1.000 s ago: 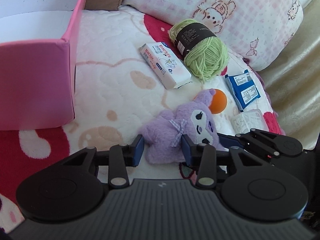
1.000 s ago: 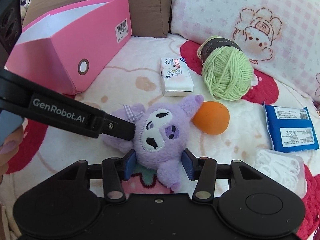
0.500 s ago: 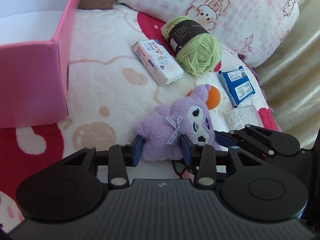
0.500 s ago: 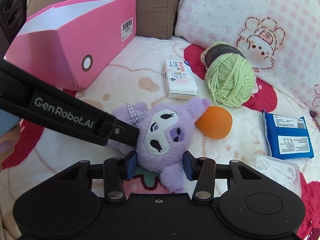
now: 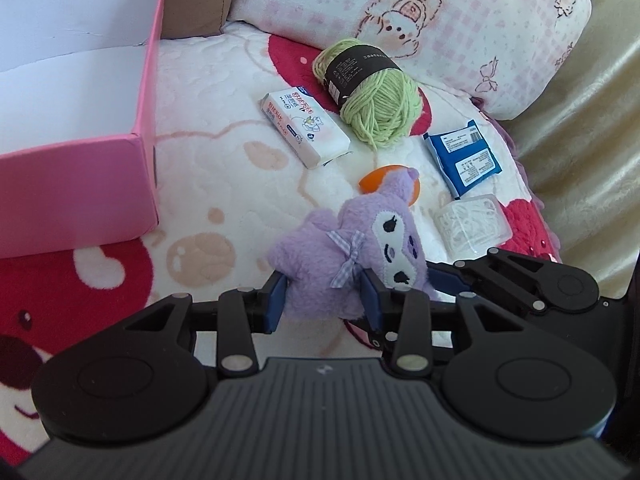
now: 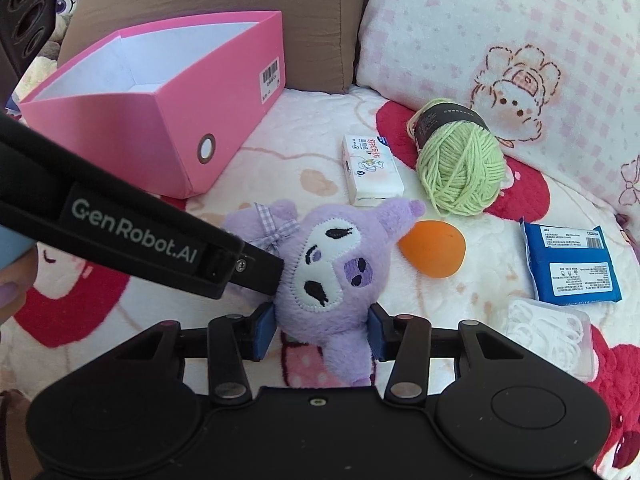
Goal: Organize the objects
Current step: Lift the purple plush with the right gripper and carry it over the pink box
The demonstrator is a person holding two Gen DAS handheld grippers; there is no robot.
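Observation:
A purple plush toy [image 5: 352,240] with a white face and a checked bow hangs just above the blanket, gripped from two sides. My left gripper [image 5: 322,296] is shut on its body. My right gripper [image 6: 320,326] is shut on its head [image 6: 332,264], and the left gripper's arm [image 6: 132,236] comes in from the left of that view. An open pink box [image 6: 192,120] with a white inside stands to the left, also in the left wrist view [image 5: 76,184].
On the patterned blanket lie a white tissue pack [image 5: 304,124], a green yarn ball [image 5: 376,96], an orange ball [image 6: 434,246], a blue packet [image 6: 568,264] and a clear box of white items [image 6: 548,332]. A brown cushion [image 6: 224,0] and a pink pillow [image 6: 500,40] stand behind.
Both grippers have risen with the plush toy, which has come off the blanket and now partly covers the orange ball in the left wrist view. The right jaws closed a little more on it.

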